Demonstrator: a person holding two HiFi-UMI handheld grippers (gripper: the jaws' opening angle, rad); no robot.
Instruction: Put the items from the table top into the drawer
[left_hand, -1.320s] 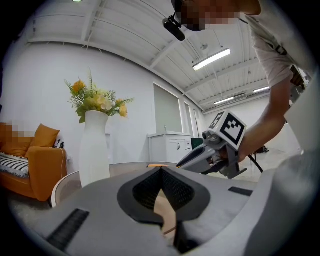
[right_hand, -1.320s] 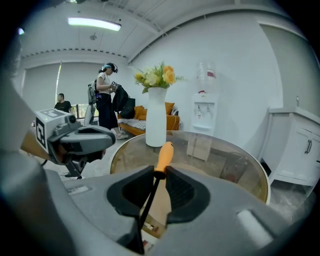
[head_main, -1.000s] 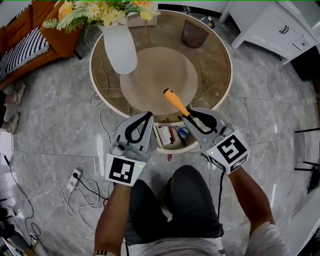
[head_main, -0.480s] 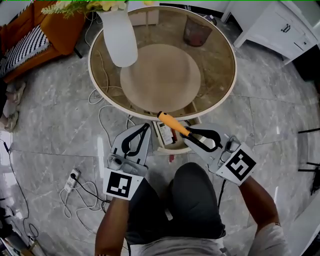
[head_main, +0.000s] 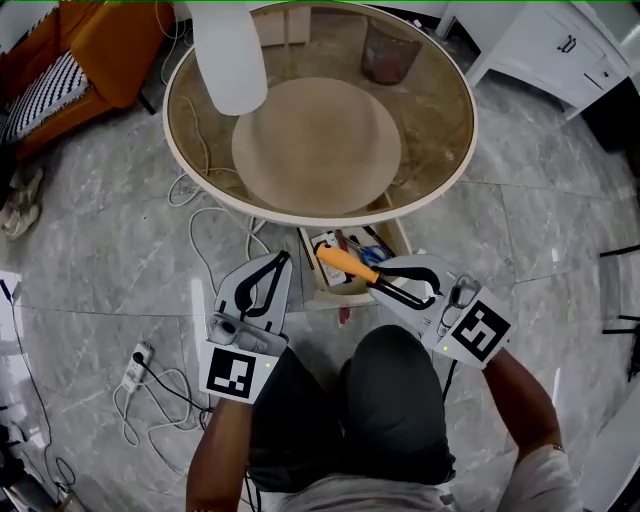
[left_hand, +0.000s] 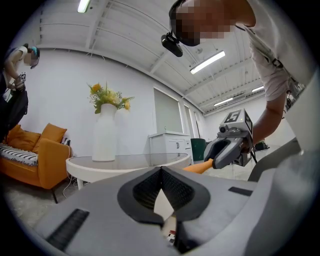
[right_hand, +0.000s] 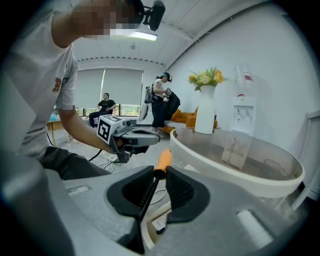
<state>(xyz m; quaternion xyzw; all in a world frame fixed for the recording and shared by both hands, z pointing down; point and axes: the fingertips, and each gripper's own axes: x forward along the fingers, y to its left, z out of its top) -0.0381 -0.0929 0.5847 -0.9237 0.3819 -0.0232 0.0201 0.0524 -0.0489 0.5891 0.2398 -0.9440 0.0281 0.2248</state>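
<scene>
Since the earlier frames, the screwdriver (head_main: 343, 262) has come down from above the counter (head_main: 425, 110) and now hangs over the open drawer (head_main: 311, 268), with its orange handle above the things already inside. It is not yet in the drawer. The right tool (head_main: 385, 283) is clenched on the thin black shaft, just behind the handle, and the right gripper view shows the shaft pinched between the two pads (right_hand: 176, 186).

I think the main danger is this hold. The shaft is narrow and the heavier handle sticks out in front, so the screwdriver may turn or slip in the pads if the tool tilts more. The handle may also strike the rim of the drawer or the edge of the counter just above it. The drawer already has scissors (head_main: 367, 254) and some packets in it, so the screwdriver may end up lying across them.

The right hand comes from the right side and points its tool slanting down toward the drawer. The left tool (head_main: 277, 262) is closed with nothing inside. It is held about level, just left of the drawer, pointing at the counter.
</scene>
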